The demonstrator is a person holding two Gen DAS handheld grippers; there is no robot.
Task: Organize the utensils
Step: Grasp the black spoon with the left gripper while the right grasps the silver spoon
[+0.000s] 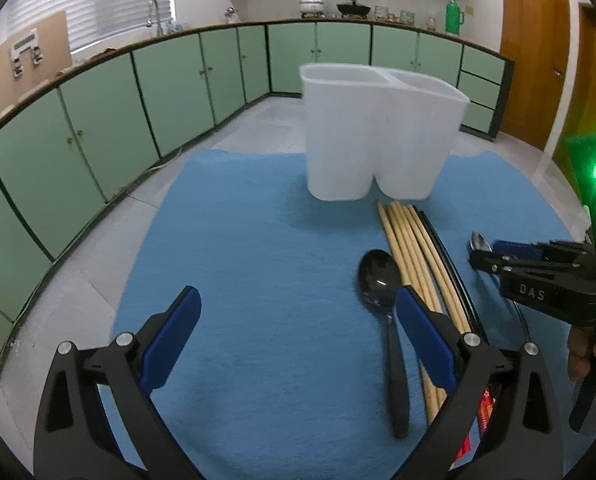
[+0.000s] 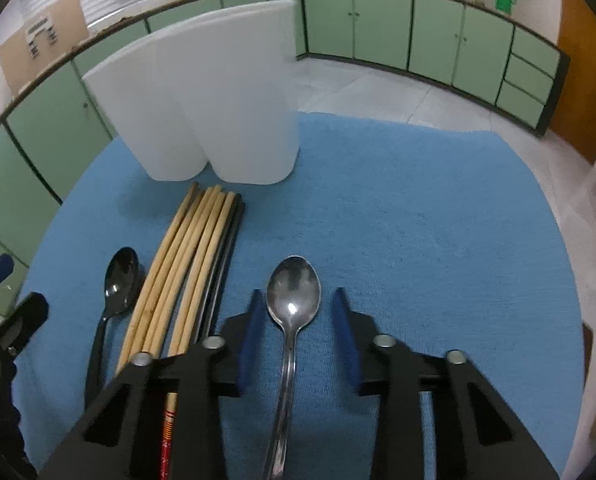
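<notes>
Right gripper (image 2: 296, 308) astride steel spoon (image 2: 294, 292)

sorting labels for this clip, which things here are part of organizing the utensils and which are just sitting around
Part of the job:
- silver spoon, between the right gripper pads, not pinched
- black spoon
- chopsticks
- white two-compartment holder
- left gripper, open

Just lying about:
- blue mat
- pots
- green flask

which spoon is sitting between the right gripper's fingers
The silver metal spoon, its bowl between the right gripper's blue pads. The black spoon lies left of the chopsticks.
</notes>
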